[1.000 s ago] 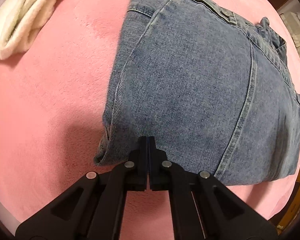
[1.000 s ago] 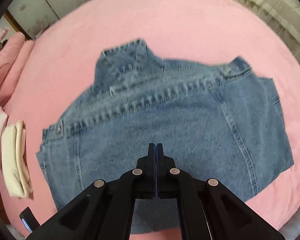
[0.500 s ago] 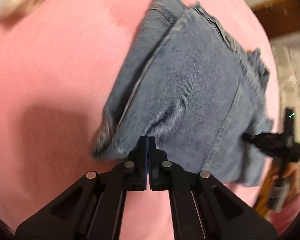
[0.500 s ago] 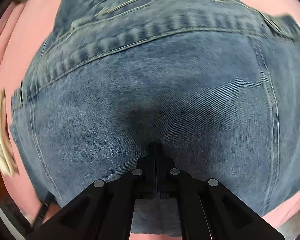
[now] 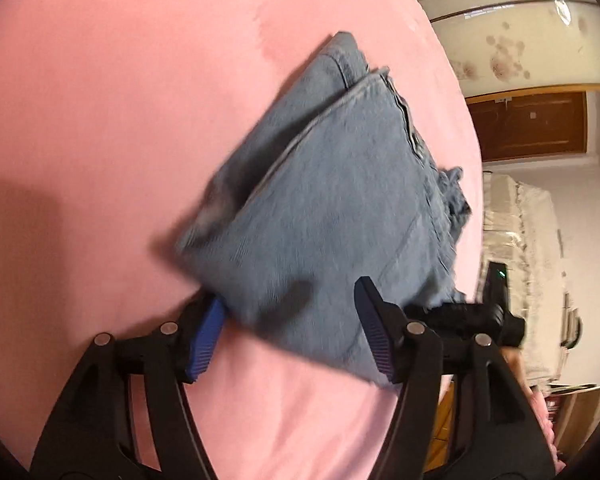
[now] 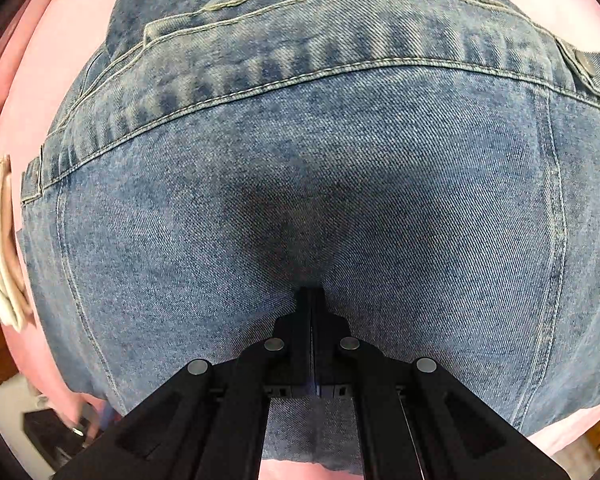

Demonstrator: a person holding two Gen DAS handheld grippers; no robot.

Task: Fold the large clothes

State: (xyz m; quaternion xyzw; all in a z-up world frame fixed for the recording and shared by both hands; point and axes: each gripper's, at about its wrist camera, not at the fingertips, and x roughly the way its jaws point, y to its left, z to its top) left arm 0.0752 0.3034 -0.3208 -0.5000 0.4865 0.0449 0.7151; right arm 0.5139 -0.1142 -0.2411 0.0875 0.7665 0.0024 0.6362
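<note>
A folded blue denim garment (image 5: 340, 208) lies on the pink bed cover (image 5: 100, 140). My left gripper (image 5: 290, 316) sits low at the garment's near corner, and its jaws are opening. The corner lies between the blue pads (image 5: 204, 336), which do not clamp it. In the right wrist view the denim (image 6: 340, 160) fills nearly the whole frame. My right gripper (image 6: 311, 294) is shut, its tips pointing steeply down onto the cloth with nothing between them. That right gripper (image 5: 480, 316) also shows in the left wrist view, at the garment's right edge.
A folded white cloth (image 6: 0, 240) lies on the bed left of the denim. The bed's edge curves past the garment on the right, with a wooden door (image 5: 532, 128) and covered furniture (image 5: 532, 260) beyond. A hand (image 6: 80, 420) shows at the lower left.
My left gripper went from shut to open, rolled and slid along the garment's near edge. My right gripper dropped from high above until its shut tips met the denim.
</note>
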